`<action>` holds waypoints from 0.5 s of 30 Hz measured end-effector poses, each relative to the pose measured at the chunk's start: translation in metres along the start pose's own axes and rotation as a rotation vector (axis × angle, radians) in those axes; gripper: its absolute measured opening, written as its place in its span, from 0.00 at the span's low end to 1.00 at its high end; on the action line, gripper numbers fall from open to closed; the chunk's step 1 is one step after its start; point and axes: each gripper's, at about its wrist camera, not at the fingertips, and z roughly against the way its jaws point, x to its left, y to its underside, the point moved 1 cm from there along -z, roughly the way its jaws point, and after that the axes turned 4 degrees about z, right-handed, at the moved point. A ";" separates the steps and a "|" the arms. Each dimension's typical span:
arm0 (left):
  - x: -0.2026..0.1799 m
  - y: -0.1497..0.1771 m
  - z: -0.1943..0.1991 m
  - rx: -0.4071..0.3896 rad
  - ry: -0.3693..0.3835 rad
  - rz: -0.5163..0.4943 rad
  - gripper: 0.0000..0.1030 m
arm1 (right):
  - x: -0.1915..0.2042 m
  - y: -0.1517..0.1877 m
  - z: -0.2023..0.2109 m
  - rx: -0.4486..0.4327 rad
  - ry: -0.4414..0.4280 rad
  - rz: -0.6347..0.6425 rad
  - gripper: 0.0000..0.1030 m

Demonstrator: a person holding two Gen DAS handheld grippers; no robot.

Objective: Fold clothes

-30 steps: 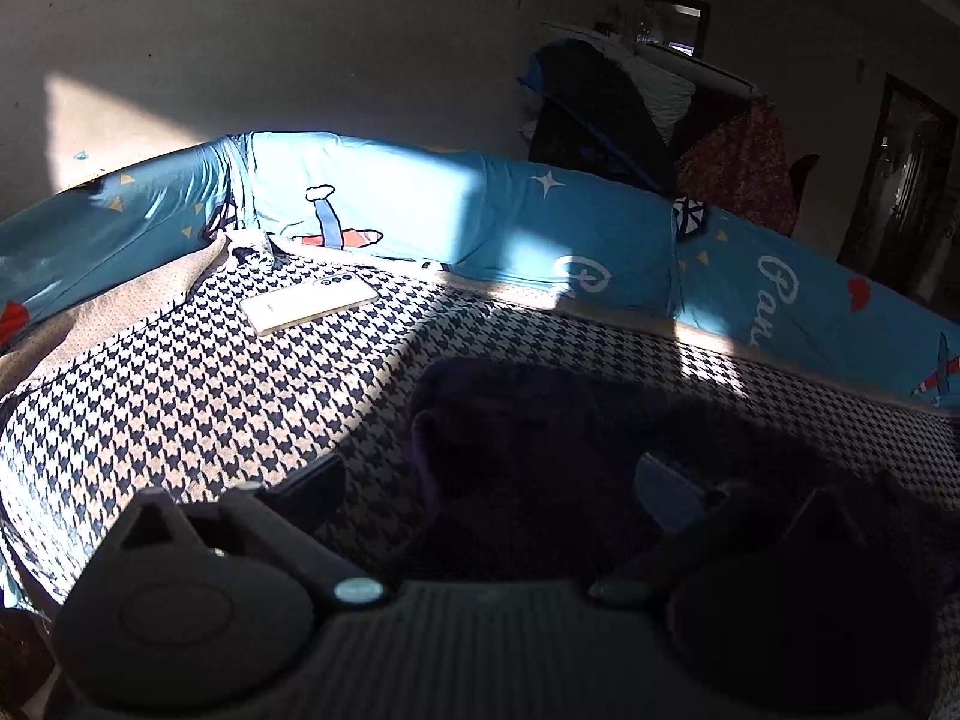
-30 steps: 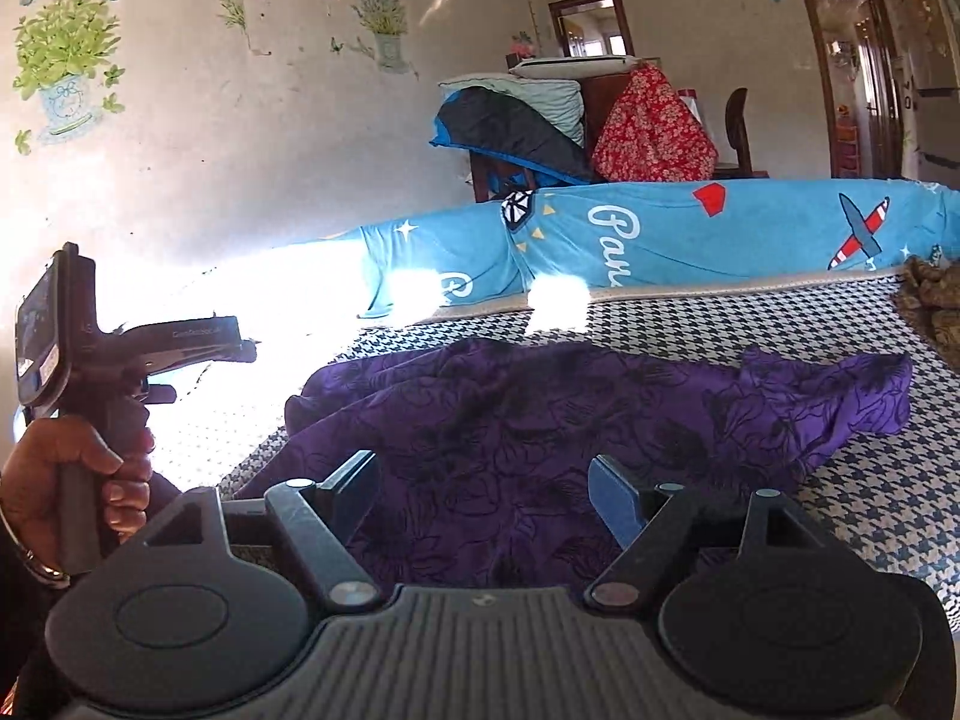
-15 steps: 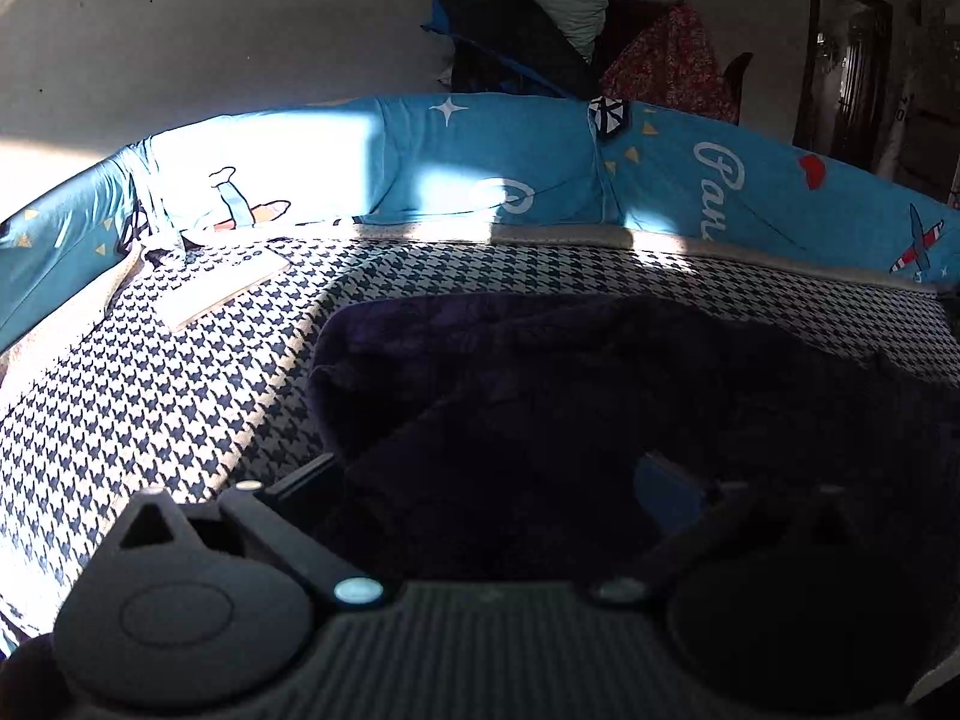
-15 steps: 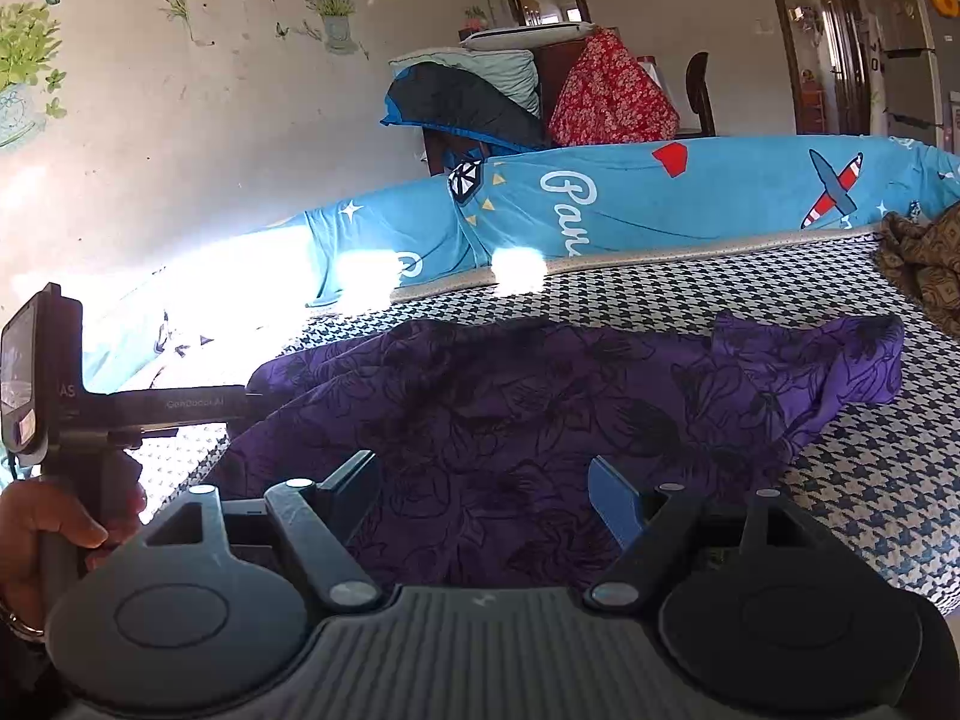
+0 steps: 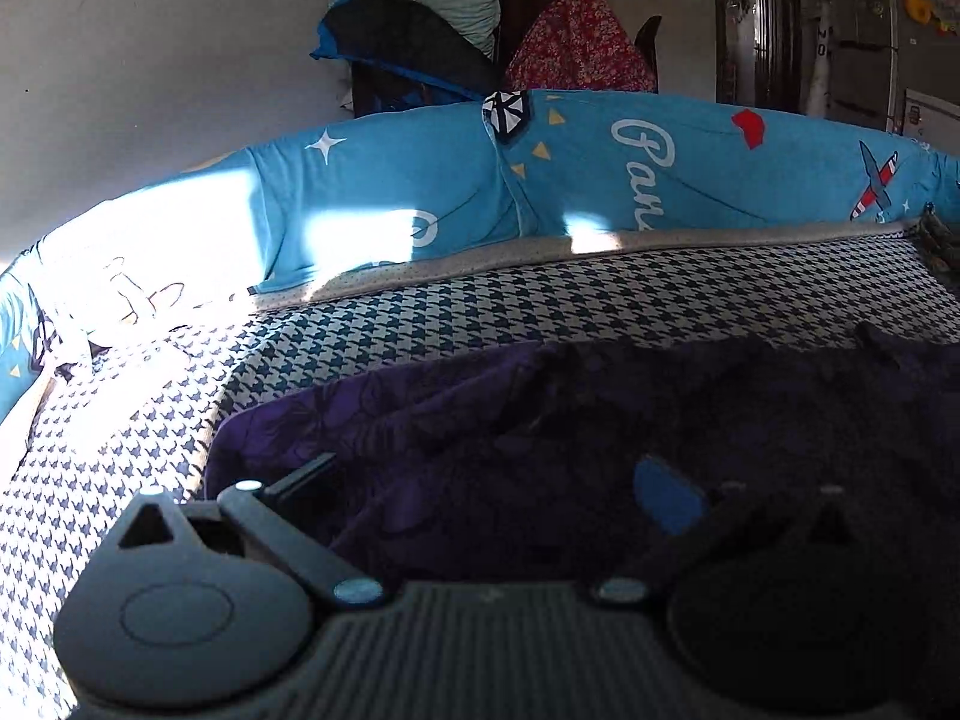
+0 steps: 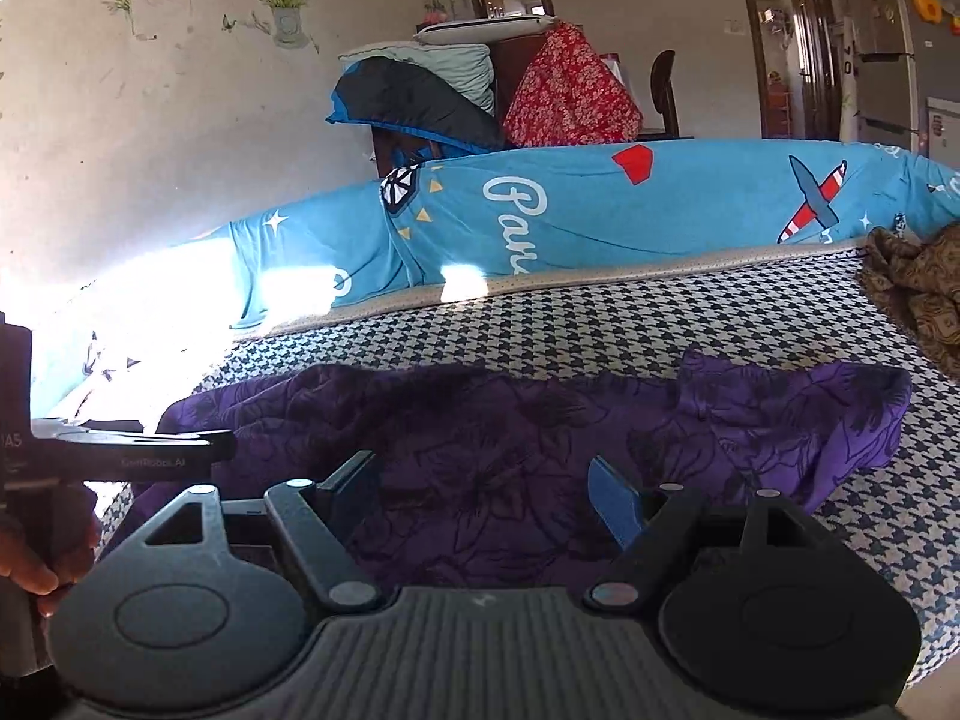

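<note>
Over purple garment (image 6: 510,438) | both grippers nearer than before, left (image 5: 486,480), right (image 6: 480,486) | jaws released, nothing held

Both wrist views slide rightward along the bed. Left view: the white remote is now out of frame, purple garment (image 5: 480,420) now fills the foreground under the left gripper (image 5: 492,480). Right view: brown patterned cloth (image 6: 918,288) comes into view at right; person's hand (image 6: 36,558) drops toward the left edge.
</note>
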 end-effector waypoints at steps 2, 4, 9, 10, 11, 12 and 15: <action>-0.003 -0.008 -0.014 0.004 0.022 -0.008 1.00 | -0.011 -0.012 -0.017 -0.003 0.024 -0.025 0.74; -0.005 -0.015 -0.026 0.003 0.044 -0.012 1.00 | -0.024 -0.024 -0.037 0.004 0.040 -0.061 0.74; -0.009 -0.028 -0.051 0.008 0.117 0.001 1.00 | -0.053 -0.045 -0.089 0.042 0.070 -0.139 0.73; -0.011 -0.031 -0.055 0.007 0.132 0.000 1.00 | -0.058 -0.047 -0.098 0.053 0.072 -0.160 0.73; -0.014 -0.032 -0.058 0.003 0.147 -0.006 1.00 | -0.063 -0.049 -0.108 0.066 0.070 -0.181 0.72; -0.016 -0.034 -0.062 0.001 0.157 -0.013 1.00 | -0.067 -0.050 -0.116 0.082 0.067 -0.203 0.72; -0.025 -0.036 -0.073 0.000 0.175 -0.041 1.00 | -0.076 -0.052 -0.139 0.132 0.078 -0.252 0.72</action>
